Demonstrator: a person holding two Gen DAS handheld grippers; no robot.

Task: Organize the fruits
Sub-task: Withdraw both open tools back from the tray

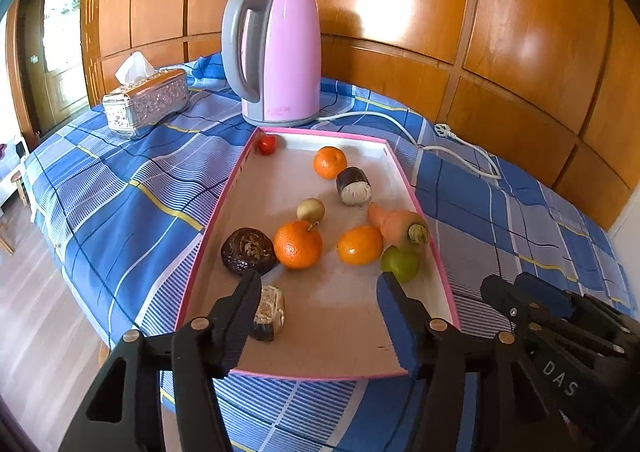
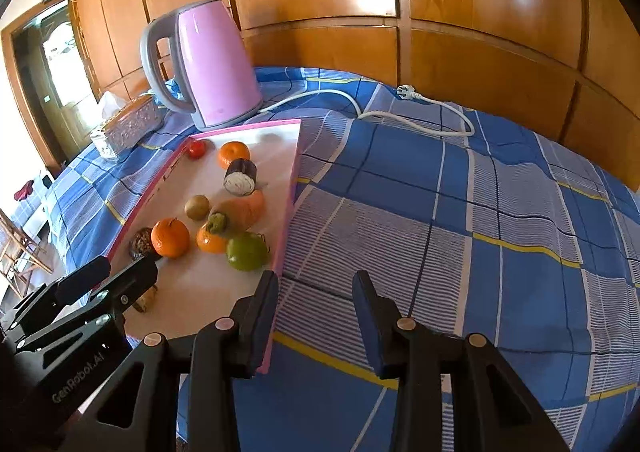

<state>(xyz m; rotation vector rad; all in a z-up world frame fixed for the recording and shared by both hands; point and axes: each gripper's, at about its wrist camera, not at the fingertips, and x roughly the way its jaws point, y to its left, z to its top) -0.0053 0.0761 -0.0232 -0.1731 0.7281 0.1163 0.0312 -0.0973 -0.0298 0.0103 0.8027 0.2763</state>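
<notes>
Black right tongs marked "DAS"; left tongs "GenRobot.AI".

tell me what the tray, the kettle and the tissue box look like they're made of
Tray: looks like cardboard, a matte grey-brown floor with thin white walls and pink edges, probably a box lid.
Kettle: smooth pink body with a soft sheen and a grey handle that looks like plastic; the body could be plastic or painted metal.
Tissue box: shiny silver with embossed patterns, either metal or metallised plastic.
</notes>
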